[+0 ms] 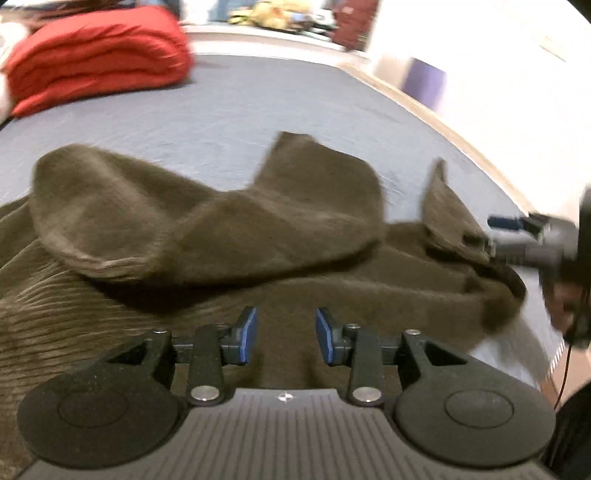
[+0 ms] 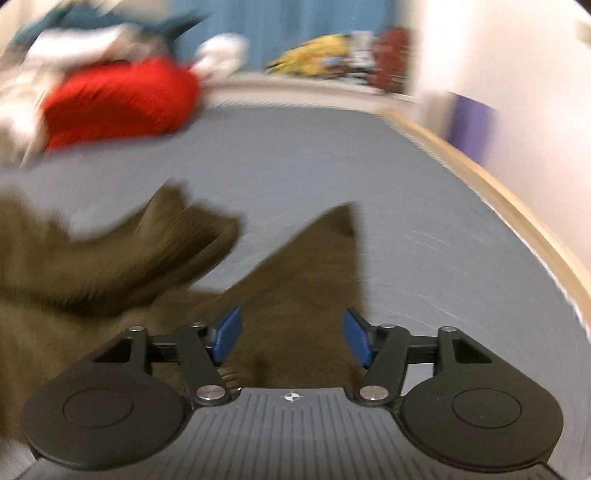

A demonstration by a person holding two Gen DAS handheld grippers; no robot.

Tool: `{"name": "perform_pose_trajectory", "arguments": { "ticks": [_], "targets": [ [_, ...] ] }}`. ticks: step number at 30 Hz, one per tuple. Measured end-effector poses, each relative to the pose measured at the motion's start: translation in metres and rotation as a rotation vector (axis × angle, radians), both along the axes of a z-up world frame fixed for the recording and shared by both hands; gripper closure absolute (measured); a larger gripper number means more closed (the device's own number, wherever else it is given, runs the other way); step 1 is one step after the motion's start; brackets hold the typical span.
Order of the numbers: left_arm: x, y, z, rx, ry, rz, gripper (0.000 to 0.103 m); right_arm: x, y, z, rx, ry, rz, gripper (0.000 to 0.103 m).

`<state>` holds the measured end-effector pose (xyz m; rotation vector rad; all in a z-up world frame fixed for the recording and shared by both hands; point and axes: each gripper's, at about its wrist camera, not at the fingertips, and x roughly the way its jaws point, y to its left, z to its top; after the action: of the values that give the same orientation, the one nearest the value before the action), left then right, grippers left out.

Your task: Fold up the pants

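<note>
Brown corduroy pants [image 1: 207, 229] lie crumpled on a grey-blue bed sheet [image 1: 229, 107], with a folded-over part raised in the middle. My left gripper [image 1: 286, 334] is open and empty just above the cloth at the near edge. My right gripper shows at the far right of the left wrist view [image 1: 495, 236], at a corner of the pants. In the right wrist view the right gripper [image 2: 291, 338] is open, with a pointed flap of the pants [image 2: 314, 280] between and under its fingers. Both views are motion-blurred.
A folded red blanket [image 1: 96, 59] lies at the far left of the bed, with white and teal laundry [image 2: 92, 33] behind it. The bed's wooden edge [image 2: 517, 218] runs along the right, by a white wall. Clutter [image 2: 325, 55] sits beyond the bed.
</note>
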<state>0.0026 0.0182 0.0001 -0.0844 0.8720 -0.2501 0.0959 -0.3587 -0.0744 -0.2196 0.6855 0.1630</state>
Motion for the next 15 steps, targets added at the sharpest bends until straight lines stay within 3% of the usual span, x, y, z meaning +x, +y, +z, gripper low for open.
{"name": "perform_pose_trajectory", "arguments": {
  "ticks": [2,4,7,8,9,10,11,13,15],
  "targets": [
    [0.006,0.013,0.002,-0.009,0.018,0.04,0.064,0.001,0.032,-0.012,-0.133,-0.033,0.12,0.024],
    [0.01,0.02,0.001,-0.016,0.033,0.067,0.064,0.005,0.051,-0.025,-0.268,-0.052,0.176,0.018],
    [0.014,0.026,0.003,-0.03,0.045,0.091,0.064,0.01,0.062,-0.052,-0.474,-0.068,0.224,0.026],
    [0.014,0.024,0.003,-0.034,0.045,0.097,0.063,0.011,0.062,-0.055,-0.487,-0.068,0.233,0.044],
    [0.016,0.025,0.005,-0.041,0.046,0.104,0.062,0.012,0.057,-0.054,-0.464,-0.052,0.239,0.057],
    [0.015,0.025,0.006,-0.046,0.045,0.111,0.062,0.013,0.053,-0.052,-0.421,-0.039,0.232,0.083],
    [0.016,0.024,0.006,-0.051,0.045,0.117,0.062,0.014,0.046,-0.044,-0.379,-0.049,0.212,0.091],
    [0.018,0.026,0.01,-0.068,0.046,0.133,0.062,0.012,0.027,-0.022,-0.293,-0.126,0.117,0.091],
    [0.02,0.029,0.013,-0.09,0.049,0.154,0.062,0.01,-0.009,0.009,-0.156,-0.215,-0.073,0.092]
  ]
}}
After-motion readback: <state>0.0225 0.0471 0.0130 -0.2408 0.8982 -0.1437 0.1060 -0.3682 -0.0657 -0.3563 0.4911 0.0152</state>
